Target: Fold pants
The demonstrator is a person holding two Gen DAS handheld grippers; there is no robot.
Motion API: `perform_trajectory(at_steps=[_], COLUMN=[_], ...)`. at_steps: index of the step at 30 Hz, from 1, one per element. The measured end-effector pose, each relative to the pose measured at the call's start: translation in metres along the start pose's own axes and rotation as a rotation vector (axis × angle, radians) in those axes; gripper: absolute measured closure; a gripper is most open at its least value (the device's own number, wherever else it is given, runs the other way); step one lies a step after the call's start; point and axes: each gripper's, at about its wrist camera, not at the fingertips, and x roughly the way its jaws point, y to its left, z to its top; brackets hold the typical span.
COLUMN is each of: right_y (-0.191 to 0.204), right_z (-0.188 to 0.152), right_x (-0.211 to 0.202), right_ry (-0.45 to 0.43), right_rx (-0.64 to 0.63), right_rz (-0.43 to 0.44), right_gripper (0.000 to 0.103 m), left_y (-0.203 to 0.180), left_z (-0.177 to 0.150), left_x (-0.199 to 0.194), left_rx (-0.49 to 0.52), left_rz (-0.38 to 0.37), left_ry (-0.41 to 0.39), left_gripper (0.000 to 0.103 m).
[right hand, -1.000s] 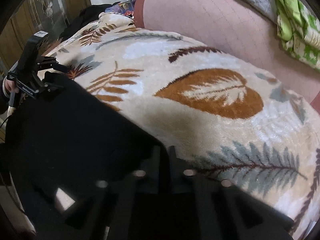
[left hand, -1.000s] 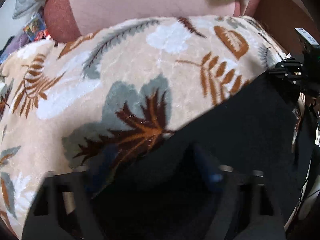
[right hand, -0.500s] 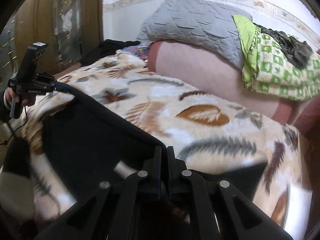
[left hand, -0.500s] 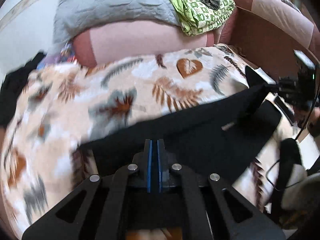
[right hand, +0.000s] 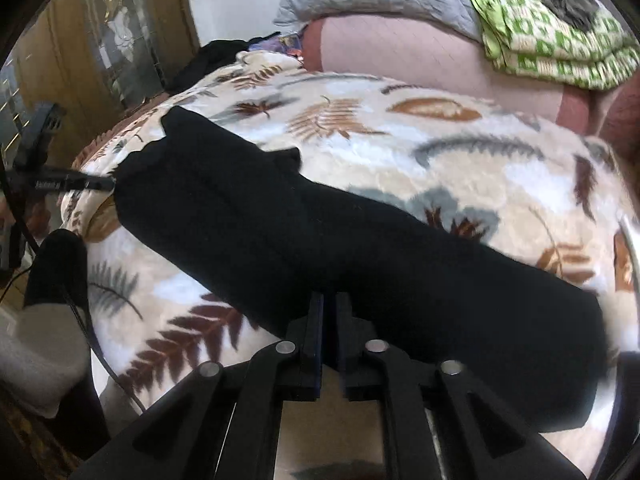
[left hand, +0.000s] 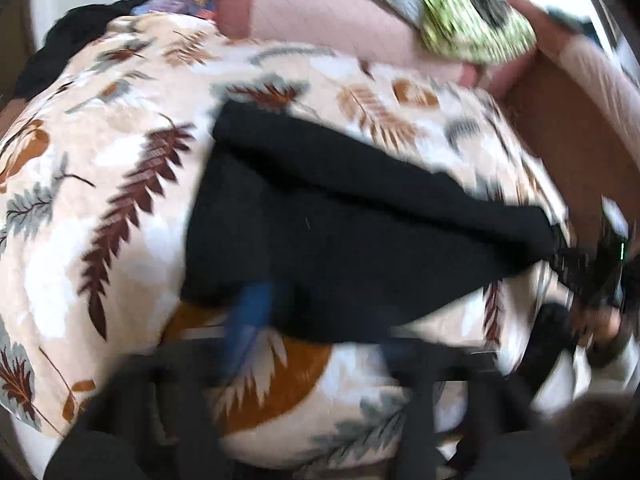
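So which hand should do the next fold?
Right, probably: the right gripper is pinched shut on the black pants' near edge, while the left gripper looks open, holding nothing, its view blurred.

Right tongs (right hand: 328, 316): matte black plastic, two flat parallel fingers (right hand: 310, 332) lined with blue pads, carried on slotted black linkage arms fastened with four round silver screws (right hand: 285, 347).

Left tongs (left hand: 320, 344): the same black build, heavily blurred in their own view; one blue pad (left hand: 244, 312) showed. Seen from the right wrist view, the left unit was a slim black body with small white lettering, a black boxy camera mount above it and a thin black cable trailing below.

Clothing: a pale grey sleeve (right hand: 36, 344) with a black cuff.
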Motion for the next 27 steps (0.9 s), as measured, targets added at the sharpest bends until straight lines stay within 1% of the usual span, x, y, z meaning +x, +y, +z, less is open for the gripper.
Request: perform_trajectory(at_steps=[1,2,4,6,9,10,11,13,14,15,16,17,18,21,23,24,26,27], right_y=[0.001,0.002,0.004,0.002,0.002,0.003,0.004,0.008,0.011,0.013,0.014,0.015,0.015,0.013,0.014,0.015,0.017,0.02], right_z=[0.002,0.002,0.001,0.002,0.004,0.004,0.003,0.002,0.002,0.004,0.005,0.007,0.009,0.013,0.012,0.01,0.004,-0.001], right_x=[0.0,-0.001,-0.003,-0.001,0.003,0.005,0.007,0.013,0.016,0.021,0.024,0.026,0.028,0.011,-0.002,-0.008,-0.013,-0.013], right_ry=[-0.007,-0.021,-0.048,-0.054,-0.056,-0.058,-0.059,-0.053,-0.051,-0.048,-0.041,-0.031,-0.022,-0.077,-0.1,-0.103,-0.09,-0.075], right_rx=[-0.003,-0.001,0.017,0.044,0.057,0.055,0.052,0.035,0.025,0.007,-0.003,-0.01,-0.012,0.012,0.009,-0.002,-0.025,-0.039], right_rz=[-0.004,-0.005,-0.017,-0.011,0.003,0.006,0.009,0.004,-0.003,-0.015,-0.028,-0.035,-0.038,-0.01,0.009,0.016,0.042,0.064], right_gripper=[0.083,0.068,0.055,0.055,0.054,0.051,0.047,0.046,0.046,0.048,0.057,0.091,0.096,0.096,0.096,0.096,0.096,0.096], left_y=[0.005,0.01,0.017,0.023,0.027,0.029,0.029,0.029,0.027,0.024,0.021,0.016,0.012,0.006,0.007,0.01,0.015,0.021], left_z=[0.004,0.009,0.022,0.035,0.051,0.056,0.059,0.062,0.064,0.066,0.068,0.069,0.069,0.055,0.036,0.023,0.003,-0.011], left_x=[-0.002,-0.003,0.004,0.016,0.041,0.05,0.055,0.062,0.066,0.067,0.067,0.065,0.06,0.03,0.005,-0.006,-0.013,-0.011], left_rx=[-0.042,-0.094,-0.167,-0.222,-0.288,-0.316,-0.343,-0.375,-0.375,-0.367,-0.352,-0.318,-0.286,-0.231,-0.242,-0.253,-0.266,-0.289], left_rz=[-0.007,-0.027,-0.046,-0.038,0.03,0.038,0.036,0.017,0.016,0.024,0.04,0.073,0.084,0.078,0.055,0.043,0.059,0.07], left_ry=[-0.036,-0.075,-0.092,-0.092,-0.07,-0.073,-0.081,-0.1,-0.11,-0.117,-0.115,-0.107,-0.11,-0.148,-0.158,-0.155,-0.136,-0.104], left_gripper=[0.015,0.015,0.015,0.015,0.015,0.015,0.015,0.016,0.017,0.031,0.057,0.069,0.085,0.09,0.091,0.093,0.093,0.093])
